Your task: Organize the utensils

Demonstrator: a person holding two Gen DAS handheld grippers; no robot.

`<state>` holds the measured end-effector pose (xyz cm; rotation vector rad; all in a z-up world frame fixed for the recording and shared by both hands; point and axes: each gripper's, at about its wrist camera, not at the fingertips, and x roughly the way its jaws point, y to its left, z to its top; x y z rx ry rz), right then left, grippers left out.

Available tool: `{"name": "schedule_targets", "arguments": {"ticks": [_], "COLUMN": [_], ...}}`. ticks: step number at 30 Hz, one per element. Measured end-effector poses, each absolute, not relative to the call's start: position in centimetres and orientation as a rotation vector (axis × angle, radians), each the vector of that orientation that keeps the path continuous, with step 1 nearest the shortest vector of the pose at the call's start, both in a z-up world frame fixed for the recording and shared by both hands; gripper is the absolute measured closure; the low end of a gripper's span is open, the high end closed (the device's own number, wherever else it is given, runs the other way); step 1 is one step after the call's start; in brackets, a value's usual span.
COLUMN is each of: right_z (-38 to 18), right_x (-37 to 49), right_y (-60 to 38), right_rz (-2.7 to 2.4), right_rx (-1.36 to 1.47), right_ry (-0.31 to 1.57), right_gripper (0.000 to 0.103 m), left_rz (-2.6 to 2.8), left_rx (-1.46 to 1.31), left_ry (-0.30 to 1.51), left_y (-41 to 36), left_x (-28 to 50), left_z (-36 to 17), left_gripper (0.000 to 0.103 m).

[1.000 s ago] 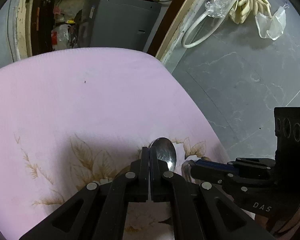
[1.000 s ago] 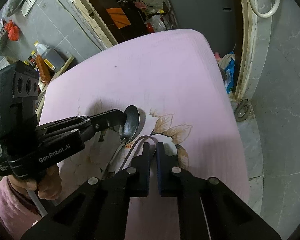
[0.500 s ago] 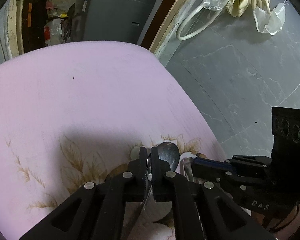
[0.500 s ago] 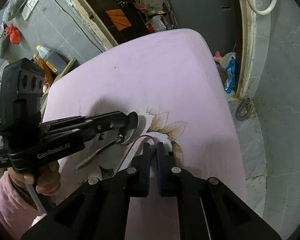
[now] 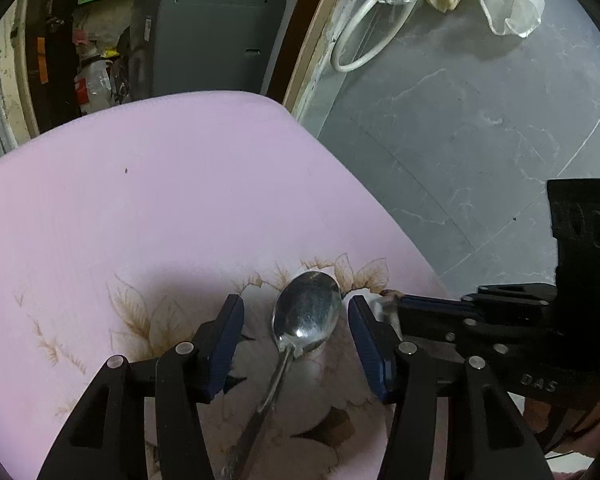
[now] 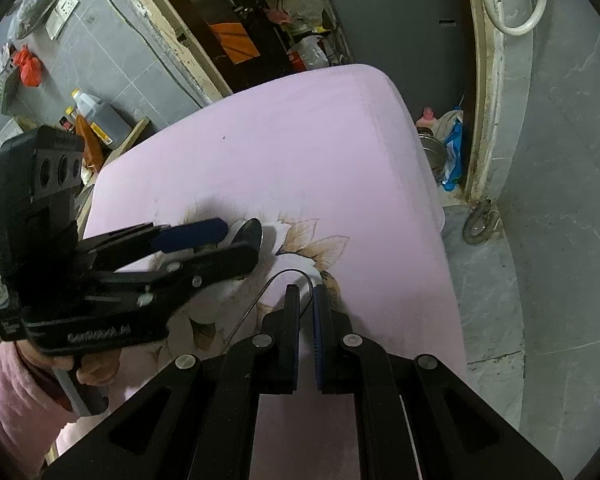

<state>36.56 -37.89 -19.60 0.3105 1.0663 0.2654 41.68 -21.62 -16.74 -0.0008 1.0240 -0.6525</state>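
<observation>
A steel spoon (image 5: 306, 314) lies bowl up on the pink flowered cloth (image 5: 160, 200), between the wide-open jaws of my left gripper (image 5: 294, 308). Its bowl also shows in the right wrist view (image 6: 252, 234), behind the left gripper (image 6: 236, 240). My right gripper (image 6: 307, 294) is shut on a thin bent metal wire utensil (image 6: 260, 296), whose loop curves out to the left of the fingers just above the cloth. In the left wrist view the right gripper (image 5: 374, 306) sits just right of the spoon bowl.
The cloth-covered surface ends at a rounded right edge (image 6: 432, 200), with grey marble floor (image 5: 480, 140) beyond. A grey cabinet (image 5: 204, 40) and clutter stand behind. Bottles (image 6: 96, 114) sit at the far left. A white hose (image 5: 364, 44) lies on the floor.
My left gripper has opened and let go of the spoon, which now lies on the cloth. The right gripper stays shut on the wire utensil.
</observation>
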Motion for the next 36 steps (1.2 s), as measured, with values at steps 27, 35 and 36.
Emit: {"name": "schedule_targets", "arguments": {"ticks": [27, 35, 36], "right_z": [-17.0, -13.5, -13.1], "right_x": [33.8, 31.6, 31.4], "right_y": [-38.5, -37.4, -37.2], "right_rz": [0.277, 0.287, 0.287], "right_rx": [0.396, 0.353, 0.348], "right_ry": [0.888, 0.756, 0.744], "right_gripper": [0.100, 0.101, 0.101], "left_rz": [-0.574, -0.488, -0.475], "left_rx": [0.096, 0.082, 0.088], "left_ry": [0.882, 0.748, 0.729], "left_y": [-21.8, -19.5, -19.2], "left_x": [37.8, 34.5, 34.0], "left_z": [-13.3, -10.0, -9.7], "left_gripper": [0.070, 0.070, 0.070]}}
